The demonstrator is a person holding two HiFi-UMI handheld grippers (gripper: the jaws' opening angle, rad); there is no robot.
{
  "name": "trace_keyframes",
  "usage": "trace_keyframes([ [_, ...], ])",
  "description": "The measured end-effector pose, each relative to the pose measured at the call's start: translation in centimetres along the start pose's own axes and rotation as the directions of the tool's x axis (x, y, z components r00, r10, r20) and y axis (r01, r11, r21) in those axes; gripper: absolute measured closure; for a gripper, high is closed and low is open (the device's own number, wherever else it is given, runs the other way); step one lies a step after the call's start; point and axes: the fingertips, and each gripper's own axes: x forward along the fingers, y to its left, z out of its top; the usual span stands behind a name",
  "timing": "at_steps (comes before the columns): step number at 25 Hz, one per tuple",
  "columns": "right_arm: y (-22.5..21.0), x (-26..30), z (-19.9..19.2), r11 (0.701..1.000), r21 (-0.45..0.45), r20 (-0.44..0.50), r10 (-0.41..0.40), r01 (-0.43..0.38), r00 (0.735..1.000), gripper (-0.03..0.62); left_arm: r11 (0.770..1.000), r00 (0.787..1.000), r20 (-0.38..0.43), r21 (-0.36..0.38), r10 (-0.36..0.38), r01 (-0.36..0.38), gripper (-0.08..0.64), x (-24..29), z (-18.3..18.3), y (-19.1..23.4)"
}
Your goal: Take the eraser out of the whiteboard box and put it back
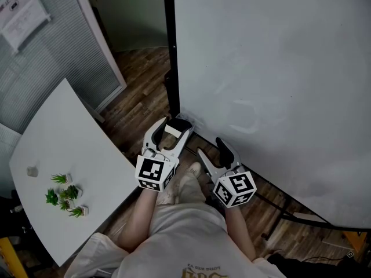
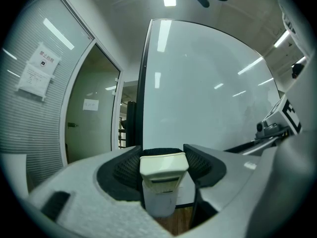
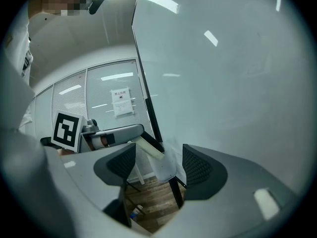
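Note:
My left gripper (image 1: 175,126) is shut on a cream eraser (image 1: 173,131) at the lower left corner of the whiteboard (image 1: 272,86). In the left gripper view the eraser (image 2: 164,165) sits between the black pads (image 2: 128,168), just above the pale whiteboard box (image 2: 159,200). The right gripper view shows the eraser (image 3: 147,149) slanting down to the mouth of the box (image 3: 167,166), which is fixed at the board's edge. Whether its tip is inside I cannot tell. My right gripper (image 1: 211,149) hangs open to the right, with nothing between its pads (image 3: 195,165).
A white table (image 1: 75,149) with small green plants (image 1: 65,193) stands at the left. The board's black post (image 1: 169,45) rises beside the box. Wooden floor (image 1: 139,103) and the person's legs lie below. Blinds and a glass door are behind.

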Motion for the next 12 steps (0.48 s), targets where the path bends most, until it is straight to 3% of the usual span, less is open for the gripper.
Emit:
trace_keyframes([
  [12, 0.1, 0.6, -0.3, 1.0, -0.001, -0.013, 0.002, -0.002, 1.0, 0.296, 1.0, 1.0, -0.025, -0.007, -0.014, 0.014, 0.293, 0.9, -1.2, 0.2],
])
